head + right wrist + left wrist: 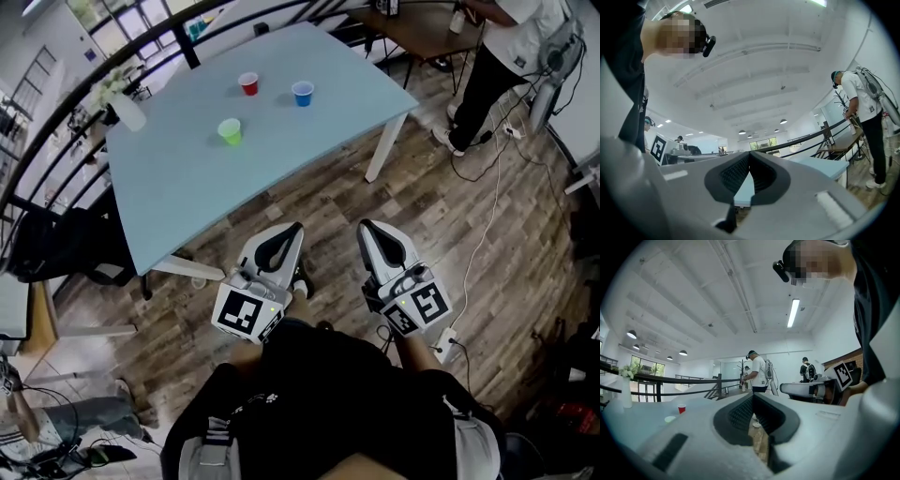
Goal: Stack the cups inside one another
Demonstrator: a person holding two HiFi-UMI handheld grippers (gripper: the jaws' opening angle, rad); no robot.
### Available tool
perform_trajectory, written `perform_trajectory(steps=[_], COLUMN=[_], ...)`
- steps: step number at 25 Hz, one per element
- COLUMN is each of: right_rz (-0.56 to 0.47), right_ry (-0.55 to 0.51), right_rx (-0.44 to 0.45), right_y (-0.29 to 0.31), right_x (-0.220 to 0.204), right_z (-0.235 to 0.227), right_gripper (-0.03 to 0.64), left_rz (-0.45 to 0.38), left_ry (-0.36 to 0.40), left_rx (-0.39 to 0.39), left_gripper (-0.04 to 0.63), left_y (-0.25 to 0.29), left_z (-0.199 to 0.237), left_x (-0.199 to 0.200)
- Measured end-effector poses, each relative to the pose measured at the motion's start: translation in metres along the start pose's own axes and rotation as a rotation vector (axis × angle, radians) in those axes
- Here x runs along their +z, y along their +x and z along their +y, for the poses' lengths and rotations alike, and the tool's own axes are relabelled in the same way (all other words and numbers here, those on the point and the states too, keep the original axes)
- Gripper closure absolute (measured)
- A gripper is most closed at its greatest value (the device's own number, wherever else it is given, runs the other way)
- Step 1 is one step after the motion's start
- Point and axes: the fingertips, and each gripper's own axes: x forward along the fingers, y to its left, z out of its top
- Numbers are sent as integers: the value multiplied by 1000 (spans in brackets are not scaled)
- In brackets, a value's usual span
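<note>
Three cups stand apart and upright on the far half of the light-blue table [187, 187]: a red cup [248, 83], a blue cup [302, 93] and a green cup [230, 131]. My left gripper [291, 231] and right gripper [367, 228] hang side by side over the wooden floor, short of the table's near edge. Both point toward the table, shut with nothing between the jaws. In the left gripper view the left gripper [752, 395] has its tips together, with the red cup [681, 408] and green cup [670, 418] far off at the left. The right gripper [749, 153] is likewise shut and faces the table [820, 166].
A white vase with flowers [124, 108] stands at the table's left corner. A person [511, 52] stands by a wooden table [422, 28] at the upper right. Cables and a power strip [448, 345] lie on the floor to the right. A dark chair [66, 246] sits at the left.
</note>
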Motion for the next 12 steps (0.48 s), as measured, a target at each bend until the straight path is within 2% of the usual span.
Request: perform_trajectory(steps=[12], right_rz=[7], right_ry=[25], right_rx=[-2], right_y=[90], right_x=[-10], right_z=[-52], right_gripper=[615], left_rz=[-2], left_ry=[-9], left_rx=[-5], left_gripper=[606], left_y=[53], left_z=[88], left_x=[-5])
